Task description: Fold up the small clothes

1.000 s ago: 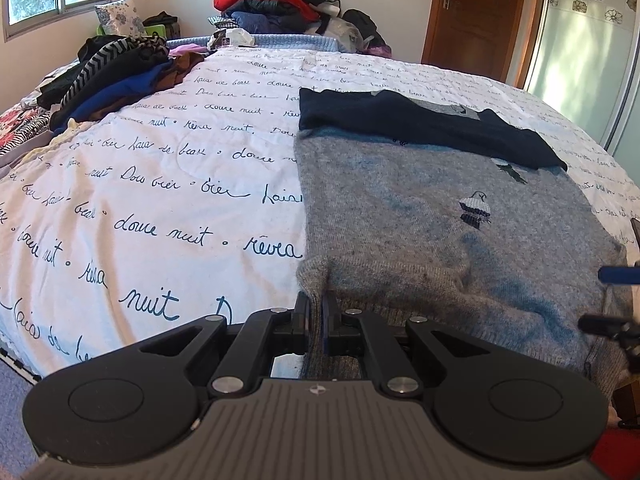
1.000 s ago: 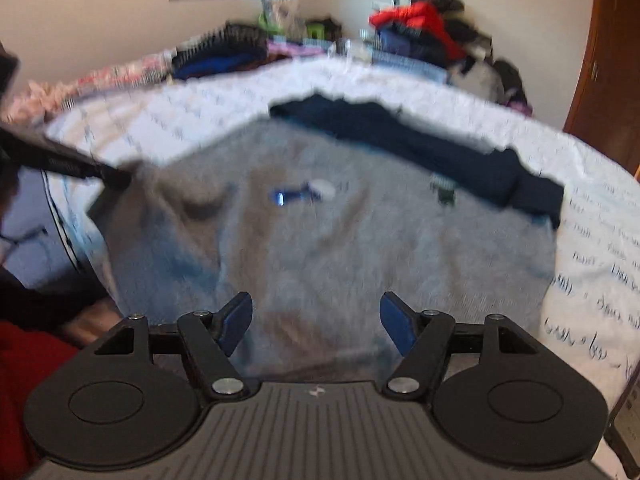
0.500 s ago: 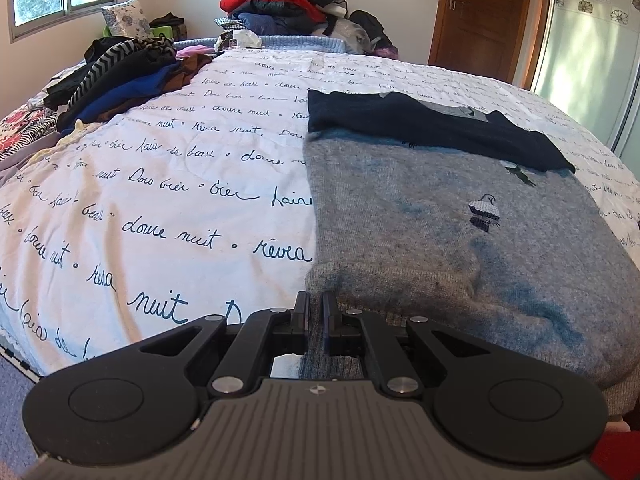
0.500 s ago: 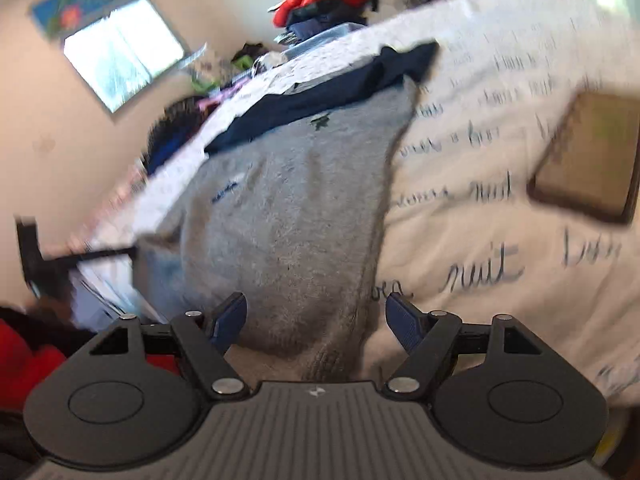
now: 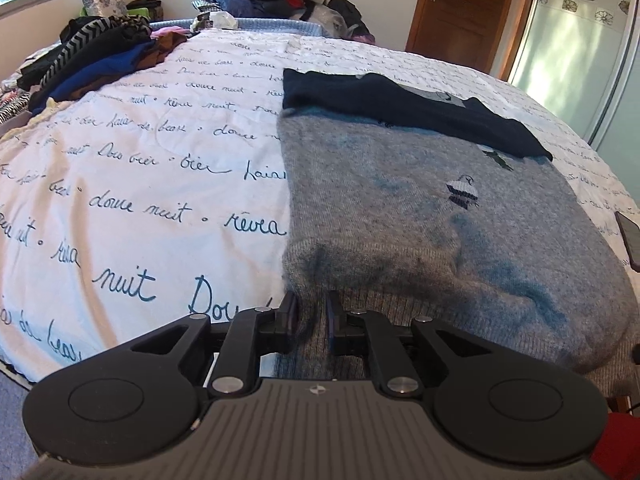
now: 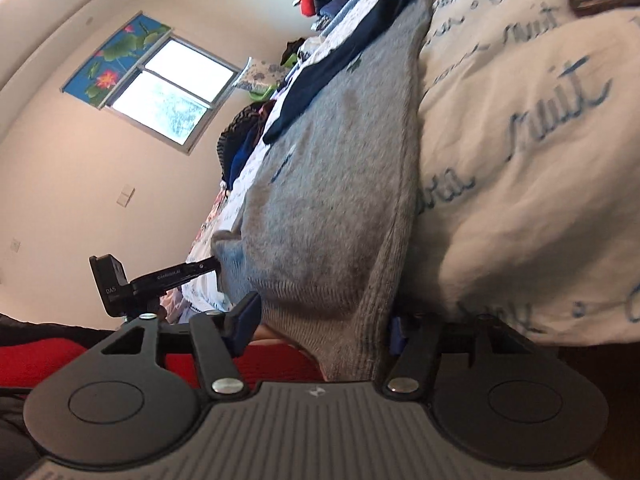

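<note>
1. We see the grey sweater (image 5: 420,208) lying flat on the white bedcover (image 5: 140,160), with its ribbed bottom edge at the near side of the bed. A dark blue part (image 5: 400,108), the sleeves or a second garment, we cannot tell which, lies across its far end.
2. Our left gripper (image 5: 312,320) is at the near left corner of the sweater. Its jaws are almost closed, with a fold of the ribbed edge between them, and they are opening a little. The pads seem to touch the cloth on both sides, so we judge that the corner is held, but not firmly.
3. Our right gripper (image 6: 320,324) is turned on its side at the other near corner. Its jaws are about half open and are closing, with the ribbed edge hanging between them. The pads do not press on the cloth yet.
4. What could go wrong: if the left jaws open more, the left corner may slip out when we lift, and the fold would come out crooked.
5. The right jaws could close on one layer only, or also on the bedcover just beside the edge. Then the cover would rise together with the sweater.
6. The knit is soft and stretches. If we pull the two corners unevenly, the dark blue part may slide off its place.
7. A dark flat object (image 5: 630,236) lies on the bedcover near the right side of the sweater; a wide swing could push it.
</note>
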Tool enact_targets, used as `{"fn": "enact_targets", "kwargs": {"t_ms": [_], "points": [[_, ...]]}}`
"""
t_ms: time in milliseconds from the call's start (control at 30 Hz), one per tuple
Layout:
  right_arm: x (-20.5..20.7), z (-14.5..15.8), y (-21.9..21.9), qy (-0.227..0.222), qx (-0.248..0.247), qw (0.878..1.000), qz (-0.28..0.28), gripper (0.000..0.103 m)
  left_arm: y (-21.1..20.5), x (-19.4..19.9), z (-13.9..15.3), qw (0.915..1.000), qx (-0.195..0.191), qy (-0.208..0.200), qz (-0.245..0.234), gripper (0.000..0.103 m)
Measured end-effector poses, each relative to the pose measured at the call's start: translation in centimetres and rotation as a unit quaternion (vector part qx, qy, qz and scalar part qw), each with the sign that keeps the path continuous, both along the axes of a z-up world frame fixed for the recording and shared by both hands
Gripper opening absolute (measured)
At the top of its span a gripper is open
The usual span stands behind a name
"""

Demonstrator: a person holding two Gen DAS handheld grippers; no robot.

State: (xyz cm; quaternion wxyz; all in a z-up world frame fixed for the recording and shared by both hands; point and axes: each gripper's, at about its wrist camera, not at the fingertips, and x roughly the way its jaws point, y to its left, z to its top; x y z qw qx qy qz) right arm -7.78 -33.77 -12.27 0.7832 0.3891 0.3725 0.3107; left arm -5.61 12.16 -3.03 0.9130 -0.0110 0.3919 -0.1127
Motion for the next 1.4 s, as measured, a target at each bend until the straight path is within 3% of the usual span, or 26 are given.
{"fn": "enact_targets", "kwargs": {"t_ms": [100, 233, 300, 667, 967, 1400], "points": [[0.1, 0.1, 0.4, 0.025, -0.018, 0.999, 0.010, 0.024, 0.4, 0.0, -0.4, 1.0000, -0.005, 0.002, -0.007, 0.015], [0.1, 0.7, 1.0, 0.029, -0.041, 0.999, 0.018, 0.011, 0.8, -0.1, -0.5, 0.9997, -0.019, 0.006, -0.016, 0.015], [-0.1, 1.6, 1.5, 0.020, -0.051, 0.998, 0.021, 0.007, 1.0, -0.2, -0.3, 0.9994, -0.029, 0.002, -0.017, 0.007], [0.5, 8.0, 2.1, -0.081, -0.008, 0.997, 0.011, 0.006, 1.3, -0.8, 4.2, 0.9937, -0.100, -0.049, -0.013, 0.005], [3.6, 9.8, 1.7, -0.118, 0.032, 0.992, -0.009, 0.006, 1.9, -0.1, 6.0, 0.9889, -0.133, -0.066, -0.004, 0.005], [8.3, 13.0, 2.2, -0.165, -0.001, 0.986, -0.033, 0.006, -1.2, 3.6, 8.7, 0.9828, -0.147, -0.111, -0.003, 0.005]]}}
